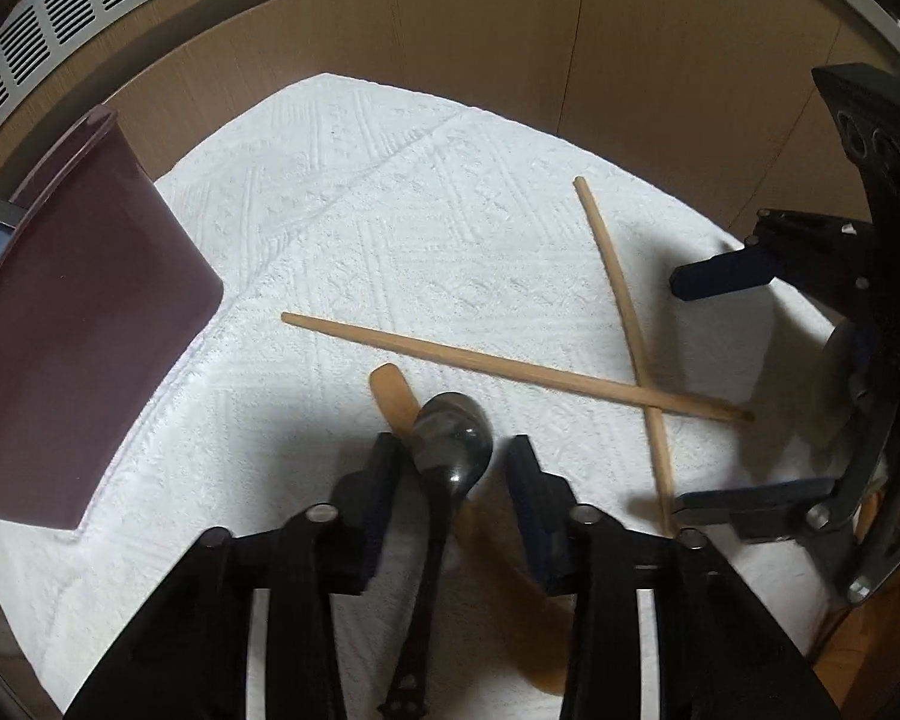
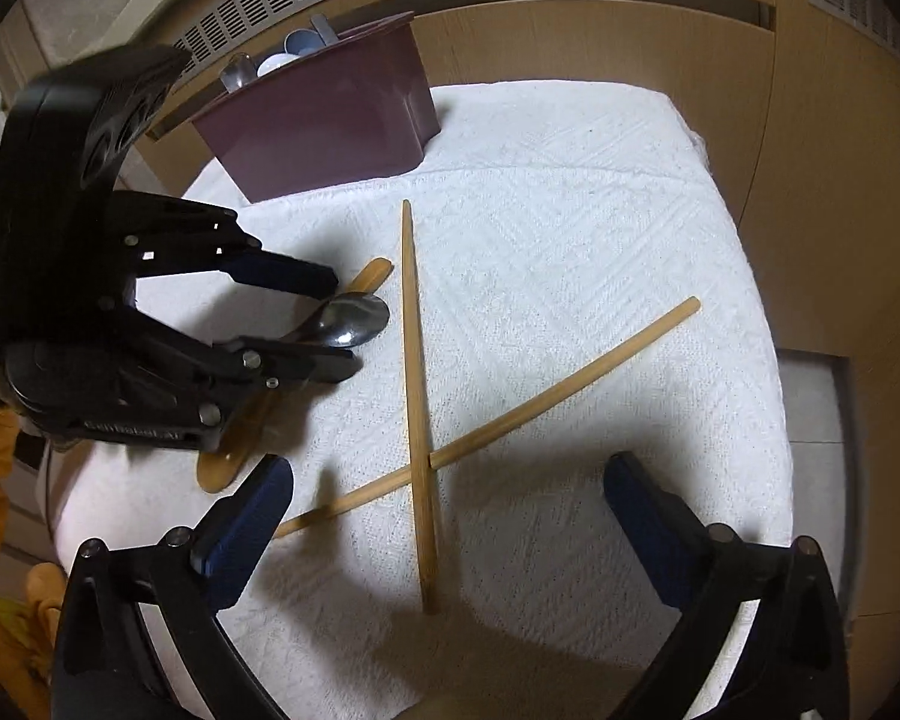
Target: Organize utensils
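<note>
While the left gripper tilts steeply down over the white towel, its jaws stand slightly apart around a metal spoon lying across a wooden spatula, pads not pressing it. To its right, the right gripper is spread wide above two crossed chopsticks. A maroon bin stands at the towel's far left.

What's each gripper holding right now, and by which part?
Nothing. The left gripper is open astride the metal spoon near its neck, with its pads clear of it. The right gripper is wide open above the crossed chopsticks, empty.
</note>
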Available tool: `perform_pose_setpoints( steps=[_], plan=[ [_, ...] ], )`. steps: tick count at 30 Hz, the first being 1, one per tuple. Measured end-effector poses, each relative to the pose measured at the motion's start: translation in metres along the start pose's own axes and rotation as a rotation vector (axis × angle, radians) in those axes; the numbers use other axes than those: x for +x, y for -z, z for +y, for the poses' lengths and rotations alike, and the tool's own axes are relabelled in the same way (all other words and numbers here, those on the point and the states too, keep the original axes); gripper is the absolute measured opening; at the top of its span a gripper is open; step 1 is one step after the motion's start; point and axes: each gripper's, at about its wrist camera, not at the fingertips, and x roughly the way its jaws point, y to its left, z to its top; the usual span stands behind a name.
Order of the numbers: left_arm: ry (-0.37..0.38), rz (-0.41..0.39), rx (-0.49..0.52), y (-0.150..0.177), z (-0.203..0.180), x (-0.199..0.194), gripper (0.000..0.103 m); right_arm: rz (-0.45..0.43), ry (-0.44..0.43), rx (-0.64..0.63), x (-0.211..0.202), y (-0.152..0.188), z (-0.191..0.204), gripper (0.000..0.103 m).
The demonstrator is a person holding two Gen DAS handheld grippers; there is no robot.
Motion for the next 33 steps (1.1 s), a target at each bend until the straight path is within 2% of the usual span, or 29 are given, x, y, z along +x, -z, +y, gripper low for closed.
perform_pose_setpoints(
  steps=[2,6,8,10,12,13,14,15,16,17,18,21,25,31,32,33],
  plan=[
    [0.0,-0.016,-0.004,0.004,-0.007,-0.002,0.027,0.007,0.017,-0.004,0.001,0.0,0.003,0.103],
    [-0.013,-0.055,-0.064,0.012,-0.005,-0.006,0.026,0.014,0.054,-0.001,0.001,0.002,0.009,0.103],
    [-0.026,-0.078,-0.112,0.016,0.0,-0.01,0.026,0.02,0.084,-0.058,0.003,0.004,0.014,0.103],
    [-0.042,-0.136,-0.179,0.027,0.006,-0.027,0.026,0.033,0.12,-0.142,0.006,0.005,0.021,0.103],
    [-0.086,-0.21,-0.251,0.04,0.014,-0.048,0.026,0.022,0.12,-0.135,0.001,0.003,0.018,0.1],
    [-0.095,-0.237,-0.28,0.047,0.017,-0.058,0.026,-0.003,0.116,-0.128,-0.004,-0.002,0.017,0.097],
    [-0.099,-0.264,-0.312,0.053,0.021,-0.066,0.026,-0.036,0.114,-0.128,-0.009,-0.007,0.017,0.087],
    [-0.096,-0.294,-0.342,0.061,0.026,-0.076,0.026,-0.061,0.118,-0.14,-0.013,-0.016,0.019,0.073],
    [-0.096,-0.314,-0.365,0.066,0.03,-0.08,0.026,-0.065,0.125,-0.159,-0.013,-0.025,0.021,0.065],
    [-0.098,-0.332,-0.391,0.071,0.035,-0.084,0.024,-0.058,0.131,-0.178,-0.01,-0.033,0.024,0.049],
    [-0.102,-0.346,-0.417,0.077,0.038,-0.088,0.018,-0.046,0.132,-0.19,-0.006,-0.041,0.026,0.036],
    [-0.116,-0.391,-0.472,0.084,0.056,-0.092,0.018,0.008,0.107,-0.221,0.017,-0.064,0.035,0.026],
    [-0.125,-0.427,-0.482,0.098,0.065,-0.102,0.018,0.046,0.142,-0.242,0.045,-0.083,0.043,0.02],
    [-0.102,-0.362,-0.428,0.099,0.068,-0.081,0.021,0.096,0.14,-0.233,0.066,-0.098,0.053,0.02],
    [-0.094,-0.352,-0.421,0.098,0.066,-0.076,0.023,0.102,0.144,-0.237,0.066,-0.098,0.054,0.017],
    [-0.08,-0.341,-0.416,0.097,0.065,-0.073,0.032,0.106,0.142,-0.239,0.066,-0.098,0.055,0.007]
  ],
)
